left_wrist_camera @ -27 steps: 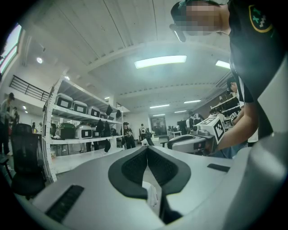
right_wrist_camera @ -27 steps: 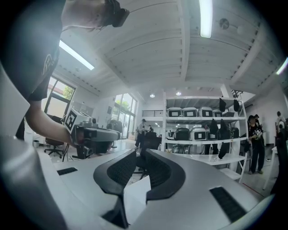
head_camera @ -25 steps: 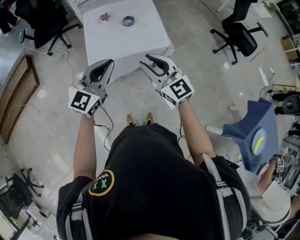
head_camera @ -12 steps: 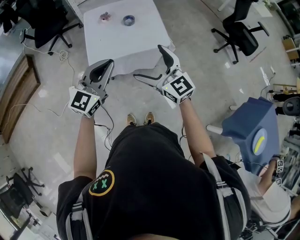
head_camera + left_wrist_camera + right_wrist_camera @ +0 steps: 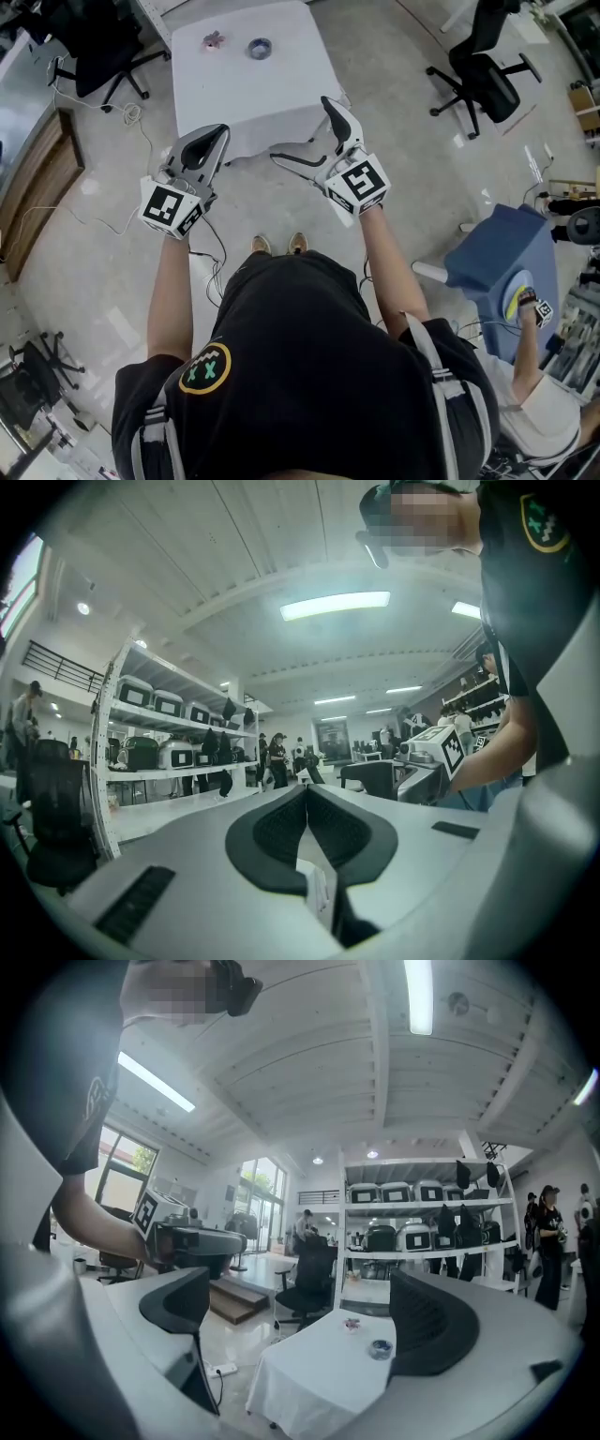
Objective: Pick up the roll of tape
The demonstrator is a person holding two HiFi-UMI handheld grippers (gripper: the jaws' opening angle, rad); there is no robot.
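A large lab workspace: white shelving (image 5: 427,1206) stacked with equipment cases (image 5: 396,1192), rolling office chairs (image 5: 489,77), strip lights (image 5: 335,605) overhead

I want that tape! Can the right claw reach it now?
Probably not yet. The right claw has just opened, empty; nothing blocks it, but the roll of tape lies far across the table.

The roll of tape (image 5: 260,48) was blue-grey on a white tablecloth (image 5: 253,98). The left gripper (image 5: 222,129) and right gripper (image 5: 300,127) were pale grey with black pads (image 5: 436,1330). Their cubes (image 5: 171,206) bore black-and-white square markers.
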